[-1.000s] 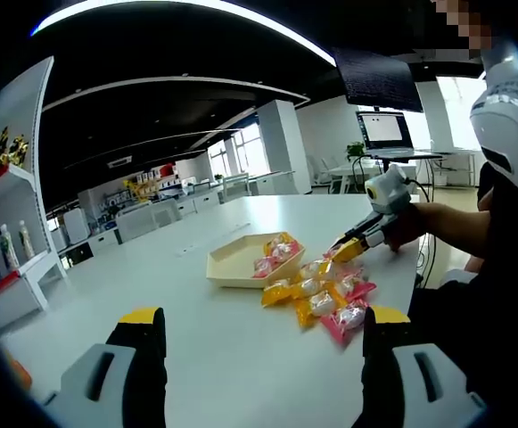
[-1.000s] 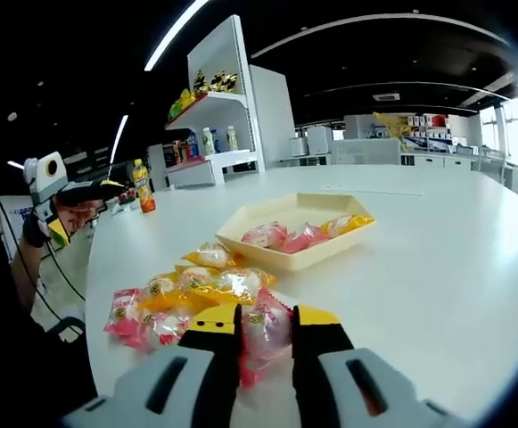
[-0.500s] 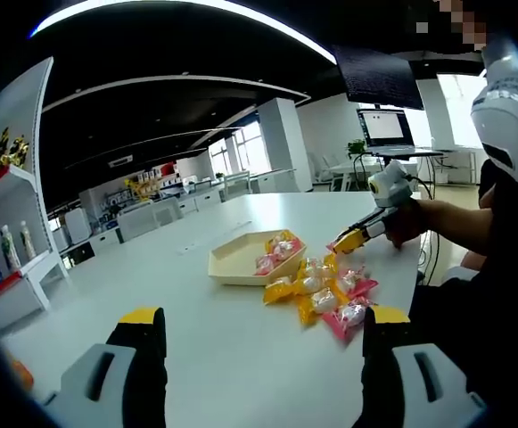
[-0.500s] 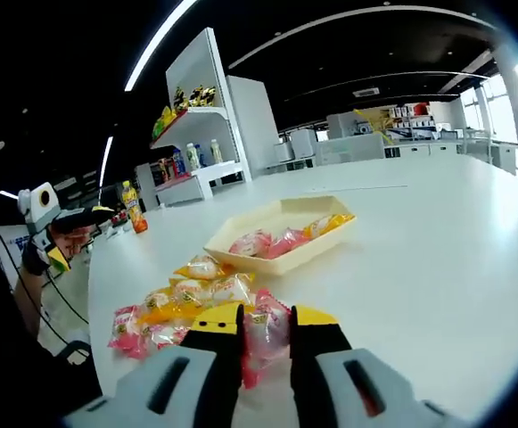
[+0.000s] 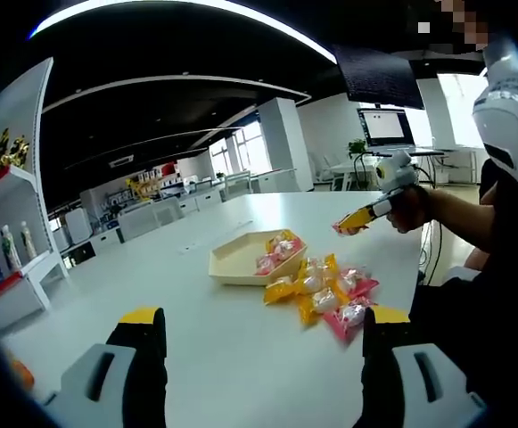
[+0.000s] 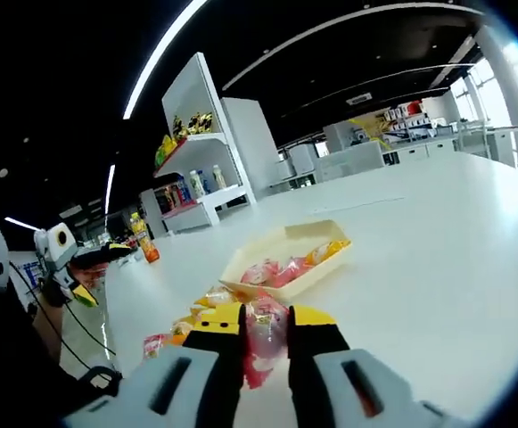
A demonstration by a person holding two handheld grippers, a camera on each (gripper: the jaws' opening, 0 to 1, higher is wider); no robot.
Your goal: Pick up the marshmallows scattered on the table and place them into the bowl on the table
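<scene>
Right gripper view: right gripper [image 6: 265, 332] has its yellow-tipped jaws closed on a pink-wrapped marshmallow [image 6: 264, 343], pinched across the packet's middle. Packet's long axis runs along the jaws, one end pointing ahead toward the bowl, the other hanging back between the jaw bases. It looks carried above the table [image 6: 437, 241], not resting on it.

Beyond the tips: cream bowl [image 6: 287, 260], shallow and angular, a few wrapped marshmallows already inside. Loose pile [image 6: 192, 323] of yellow and pink packets just near of the bowl, left of the jaws.

Left gripper view: left gripper [image 5: 260, 330] jaws wide apart, nothing between them, low over bare table on the near side. Pile [image 5: 323, 292] lies touching the bowl's [image 5: 232, 264] right edge. The right gripper [image 5: 352, 221] hangs in the air to the right of and beyond the bowl.

Step in hand, by my reading: carry phase, one packet on its way. Next move calls for bringing the tips over the bowl's open middle, then parting the jaws.
</scene>
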